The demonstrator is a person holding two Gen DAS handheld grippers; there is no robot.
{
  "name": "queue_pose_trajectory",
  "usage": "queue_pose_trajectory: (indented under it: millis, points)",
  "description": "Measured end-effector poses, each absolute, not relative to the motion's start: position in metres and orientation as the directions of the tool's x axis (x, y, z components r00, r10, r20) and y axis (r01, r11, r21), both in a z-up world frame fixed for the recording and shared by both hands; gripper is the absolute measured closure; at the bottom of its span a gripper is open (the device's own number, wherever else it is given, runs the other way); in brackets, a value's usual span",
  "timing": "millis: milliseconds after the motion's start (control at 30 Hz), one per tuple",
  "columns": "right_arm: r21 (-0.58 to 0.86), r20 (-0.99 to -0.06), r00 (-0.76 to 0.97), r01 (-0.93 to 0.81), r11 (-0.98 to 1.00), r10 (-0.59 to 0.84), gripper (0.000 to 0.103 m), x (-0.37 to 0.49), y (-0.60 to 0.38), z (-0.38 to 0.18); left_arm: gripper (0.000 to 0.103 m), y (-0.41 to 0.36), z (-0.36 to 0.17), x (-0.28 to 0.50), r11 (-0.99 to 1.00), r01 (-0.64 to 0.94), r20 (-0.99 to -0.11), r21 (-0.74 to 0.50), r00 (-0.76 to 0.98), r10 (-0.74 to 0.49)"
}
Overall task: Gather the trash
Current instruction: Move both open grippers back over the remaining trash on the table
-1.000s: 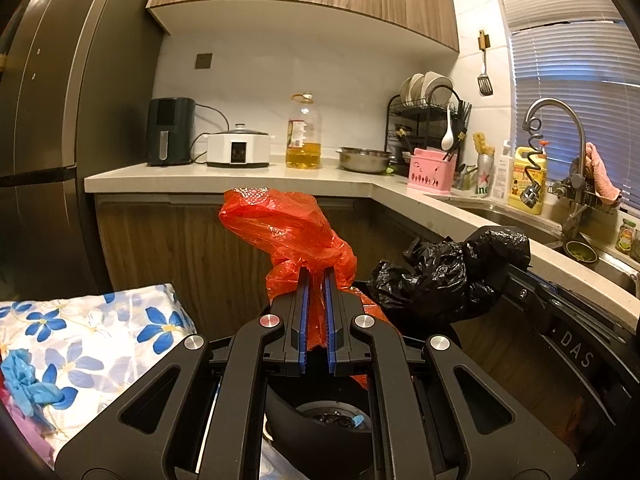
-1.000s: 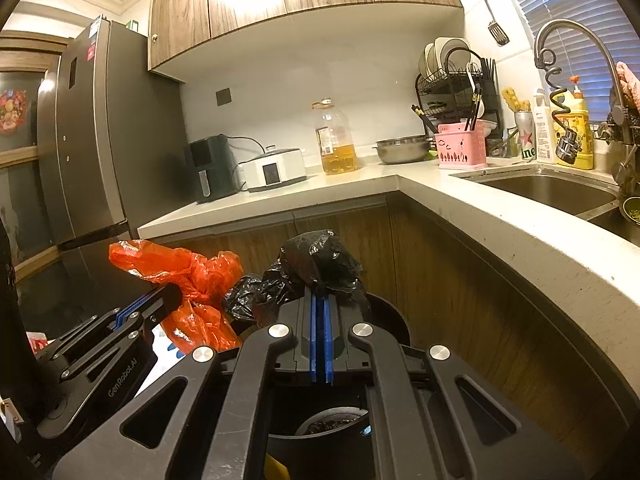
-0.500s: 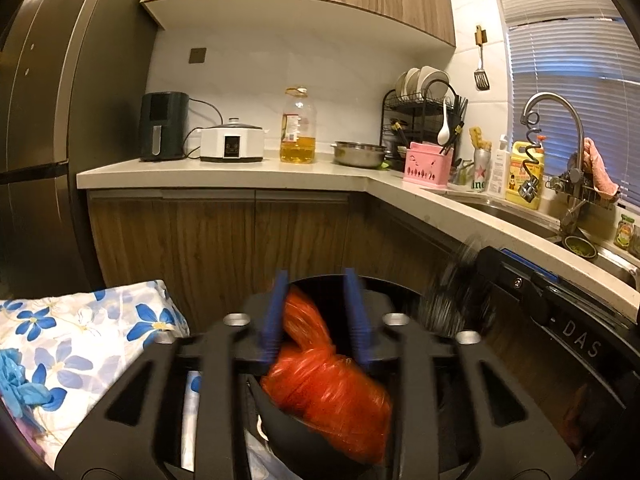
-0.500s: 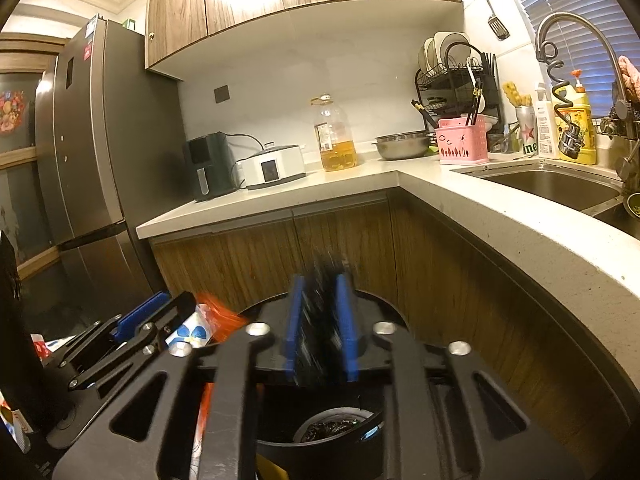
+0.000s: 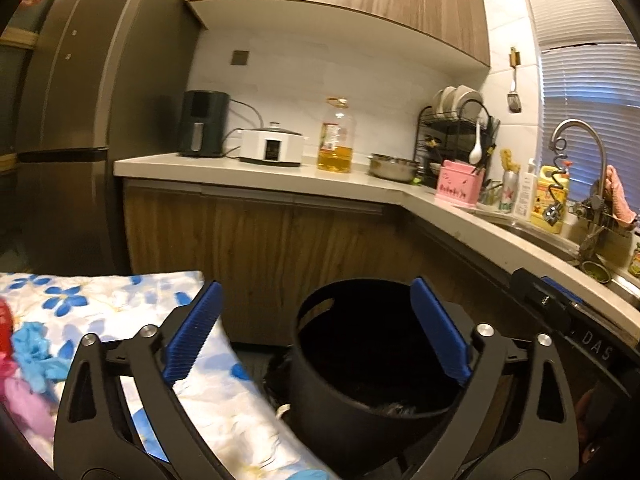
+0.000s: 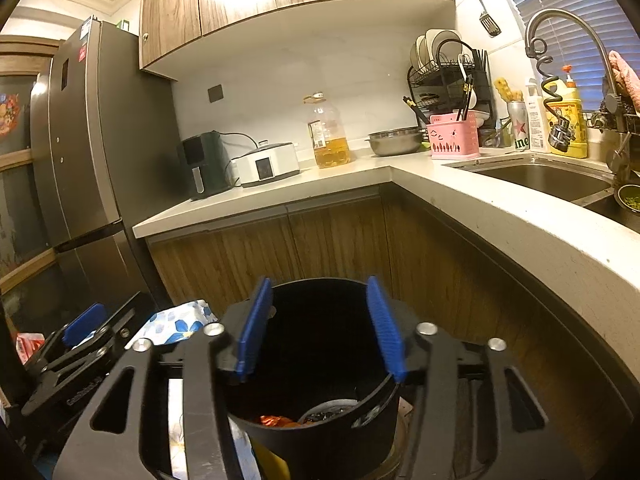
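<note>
Above the black bin [image 6: 320,364], both hand-held grippers, left [image 5: 316,332] and right [image 6: 318,326], are opening with nothing between the jaws. The orange bag [image 6: 276,421], pinched a second ago like the black one, now lies inside the bin: light, soft, slippery film, best gathered at its bunched neck.

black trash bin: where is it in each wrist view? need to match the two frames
Left wrist: black trash bin sits bottom centre-right, between the left tool's opening blue fingers, nothing gripped.
Right wrist: bin sits bottom centre, behind the right tool's opening fingers; orange trash lies inside.
Shared landmark: oil bottle on the counter.
</note>
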State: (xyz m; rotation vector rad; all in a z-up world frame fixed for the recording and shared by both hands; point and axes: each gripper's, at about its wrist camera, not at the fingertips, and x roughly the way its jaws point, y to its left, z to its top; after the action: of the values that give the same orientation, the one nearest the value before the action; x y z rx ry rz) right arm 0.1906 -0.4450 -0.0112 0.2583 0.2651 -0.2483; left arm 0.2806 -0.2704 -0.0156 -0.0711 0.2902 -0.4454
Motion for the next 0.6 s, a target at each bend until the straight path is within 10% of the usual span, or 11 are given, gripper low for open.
queue_pose_trajectory:
  millis: [600]
  points:
    - [0.180, -0.271, 0.947, 0.224, 0.958, -0.170, 0.022, 0.151, -0.388, -0.010, 0.006, -0.159, -0.024, 0.204, 0.973, 0.179, -0.283, -0.143, 0.935, -0.213]
